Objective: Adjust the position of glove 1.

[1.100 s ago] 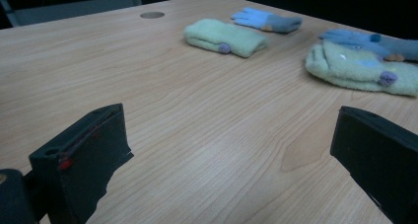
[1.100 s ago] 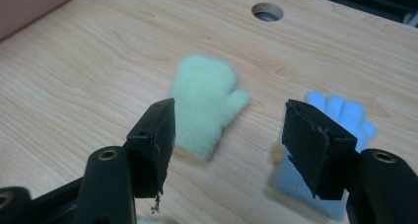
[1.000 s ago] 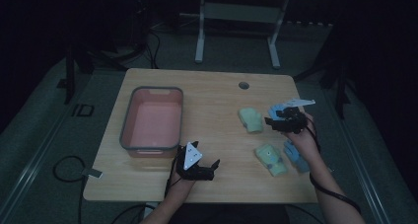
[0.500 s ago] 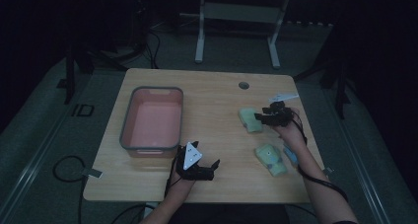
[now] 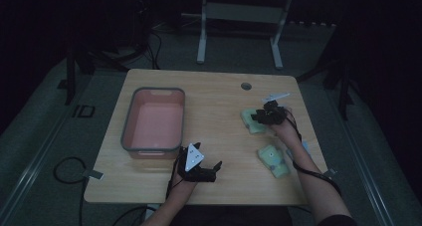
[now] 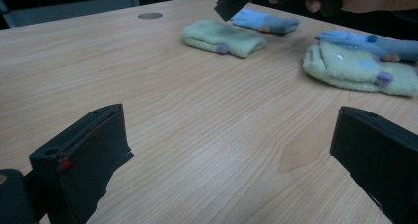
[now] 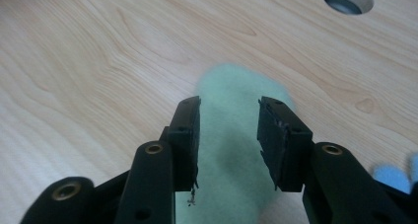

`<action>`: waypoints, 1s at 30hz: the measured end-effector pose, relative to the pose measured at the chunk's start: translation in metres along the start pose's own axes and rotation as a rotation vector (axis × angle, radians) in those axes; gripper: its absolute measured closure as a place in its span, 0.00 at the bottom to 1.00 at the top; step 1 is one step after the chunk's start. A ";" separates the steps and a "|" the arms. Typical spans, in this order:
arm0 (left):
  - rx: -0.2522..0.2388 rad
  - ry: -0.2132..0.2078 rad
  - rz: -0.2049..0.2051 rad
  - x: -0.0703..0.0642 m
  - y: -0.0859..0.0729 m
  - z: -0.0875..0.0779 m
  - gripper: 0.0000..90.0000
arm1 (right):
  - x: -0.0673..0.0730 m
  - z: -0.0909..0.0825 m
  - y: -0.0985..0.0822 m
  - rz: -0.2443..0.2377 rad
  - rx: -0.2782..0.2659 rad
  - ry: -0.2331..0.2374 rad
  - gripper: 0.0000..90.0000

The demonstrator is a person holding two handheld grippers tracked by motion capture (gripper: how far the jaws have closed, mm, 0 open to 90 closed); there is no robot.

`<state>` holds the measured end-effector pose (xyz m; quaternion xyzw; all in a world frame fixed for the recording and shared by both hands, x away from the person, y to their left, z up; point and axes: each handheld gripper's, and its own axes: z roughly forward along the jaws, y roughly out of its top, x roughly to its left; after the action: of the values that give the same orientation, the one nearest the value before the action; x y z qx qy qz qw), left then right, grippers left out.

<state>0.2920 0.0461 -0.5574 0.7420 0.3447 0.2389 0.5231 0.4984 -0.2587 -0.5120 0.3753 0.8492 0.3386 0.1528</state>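
Fuzzy green sock — smooth wooden table.

No readable text, label, brand, number or sign was visible in any of the three views. The grey three-cornered plate on top of the left gripper carried a few small dark marks, too small to make out in the high view. On the dark floor left of the wooden table, pale shapes resembling two characters could be seen, but they were too dim to read with confidence.
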 end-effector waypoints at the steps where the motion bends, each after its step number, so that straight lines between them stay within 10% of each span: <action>1: 0.000 -0.001 -0.001 0.000 0.000 0.000 0.01 | -0.002 0.003 0.000 0.004 0.001 -0.001 0.69; 12: -0.002 -0.004 0.003 0.000 0.000 0.000 0.01 | -0.004 0.027 -0.009 -0.037 0.054 -0.018 0.76; 19: -0.002 -0.004 -0.003 0.000 0.000 0.000 0.01 | 0.001 0.027 -0.008 0.047 0.048 -0.011 0.95; 30: -0.004 0.006 0.001 -0.001 0.000 0.000 0.01 | 0.051 -0.005 0.005 0.163 -0.029 -0.022 0.96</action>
<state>0.2914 0.0456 -0.5575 0.7404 0.3453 0.2421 0.5234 0.4640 -0.2205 -0.5047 0.4448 0.8090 0.3581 0.1393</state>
